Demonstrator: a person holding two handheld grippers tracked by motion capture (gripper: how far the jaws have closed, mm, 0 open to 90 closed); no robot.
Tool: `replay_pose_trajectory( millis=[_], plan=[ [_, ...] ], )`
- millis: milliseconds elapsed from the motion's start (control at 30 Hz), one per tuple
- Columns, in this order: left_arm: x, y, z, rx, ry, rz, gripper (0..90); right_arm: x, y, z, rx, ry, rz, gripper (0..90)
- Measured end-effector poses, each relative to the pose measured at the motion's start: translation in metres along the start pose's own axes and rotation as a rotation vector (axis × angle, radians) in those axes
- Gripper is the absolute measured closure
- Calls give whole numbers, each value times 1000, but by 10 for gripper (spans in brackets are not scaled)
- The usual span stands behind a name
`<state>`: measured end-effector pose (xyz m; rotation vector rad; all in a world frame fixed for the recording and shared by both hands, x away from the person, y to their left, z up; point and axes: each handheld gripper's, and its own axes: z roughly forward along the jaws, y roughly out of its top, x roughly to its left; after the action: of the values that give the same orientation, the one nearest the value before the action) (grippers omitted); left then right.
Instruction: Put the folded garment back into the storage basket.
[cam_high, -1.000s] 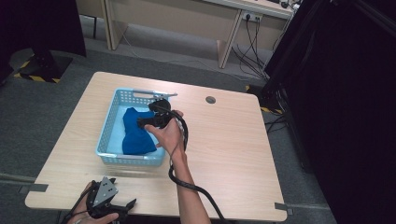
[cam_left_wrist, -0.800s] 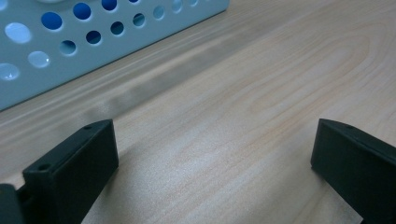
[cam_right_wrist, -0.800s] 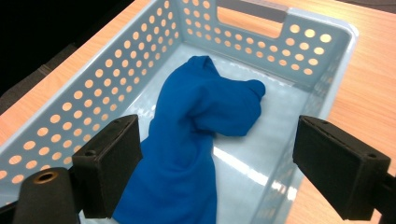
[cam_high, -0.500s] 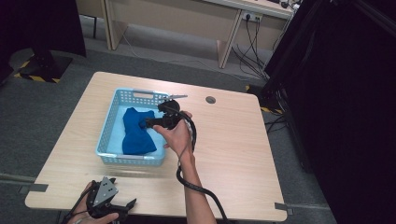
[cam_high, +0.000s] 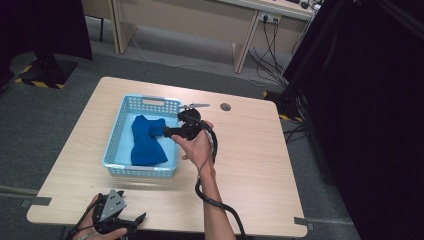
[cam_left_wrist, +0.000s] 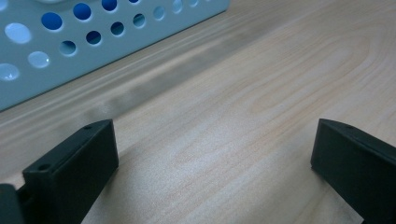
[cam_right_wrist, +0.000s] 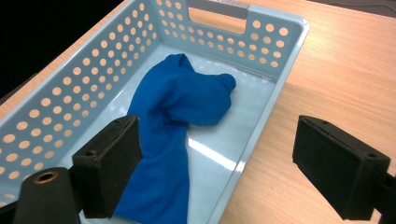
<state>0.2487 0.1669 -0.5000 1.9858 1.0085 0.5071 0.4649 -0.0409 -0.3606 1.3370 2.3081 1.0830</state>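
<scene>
Blue cloth (cam_right_wrist: 180, 135) lies loose in the light-blue basket (cam_high: 120, 131) at 10 o'clock on the desk (cam_high: 260, 160); right hand-held gripper (cam_right_wrist: 219, 172) released above its rim, left hand-held gripper (cam_left_wrist: 210, 168) released, idle at 7 o'clock; placement looks done, withdrawal left.

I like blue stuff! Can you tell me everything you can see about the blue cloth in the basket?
The blue cloth is deep blue and soft-looking, like a knit fabric. It lies crumpled on the floor of the light blue basket, bunched into a lump toward the handle end and trailing out into a longer, flatter strip. It touches the basket floor. The right gripper is above it with jaws wide apart, not touching it.
</scene>
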Motion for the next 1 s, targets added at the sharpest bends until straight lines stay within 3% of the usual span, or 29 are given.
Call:
replay_pose_trajectory(
  millis=[500,1000],
  plan=[
    [0,0,0,0,0,0,0,-9,-6,-2,2,-10,10,161],
    [0,0,0,-1,1,-2,0,-39,-21,-10,5,-39,46,163]
  ],
)
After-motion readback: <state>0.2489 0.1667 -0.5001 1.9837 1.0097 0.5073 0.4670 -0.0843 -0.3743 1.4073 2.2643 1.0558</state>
